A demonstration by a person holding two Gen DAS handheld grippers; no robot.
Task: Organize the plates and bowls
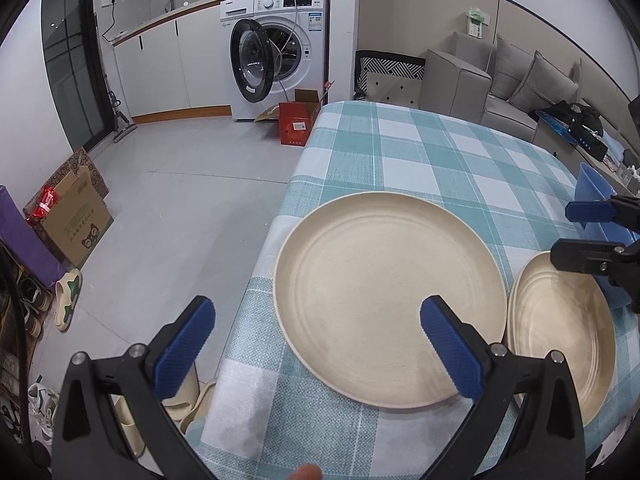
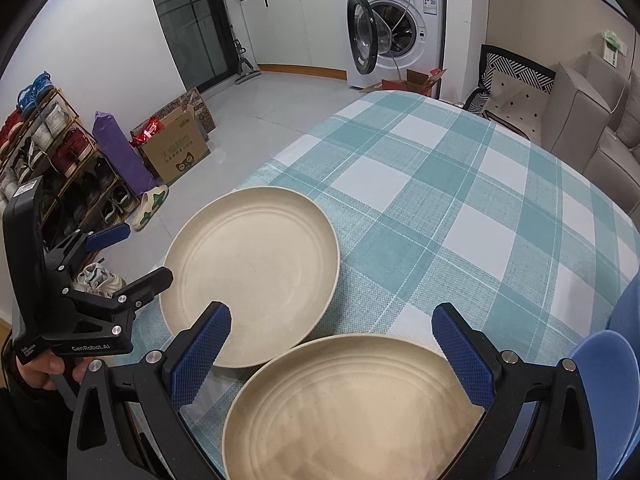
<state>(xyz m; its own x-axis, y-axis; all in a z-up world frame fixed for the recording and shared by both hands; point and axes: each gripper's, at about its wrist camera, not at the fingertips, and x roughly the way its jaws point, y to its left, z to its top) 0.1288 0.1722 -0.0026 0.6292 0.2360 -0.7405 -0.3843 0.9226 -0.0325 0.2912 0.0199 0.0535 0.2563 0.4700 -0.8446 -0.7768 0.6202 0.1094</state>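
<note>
We see two cream plates on checked tablecloth (image 1: 420, 152). Far plate (image 1: 390, 298) flat near table's left edge; near plate (image 2: 352, 408) just beside it, rims close, touching or not we cannot tell. Blue bowl (image 1: 596, 196) at right, beyond near plate. Our left gripper (image 1: 316, 348) spread wide, empty, hovering over far plate's near rim. Our right gripper (image 2: 332, 356) spread wide too, empty, above near plate. Washer (image 1: 276, 48) door open in background.
</note>
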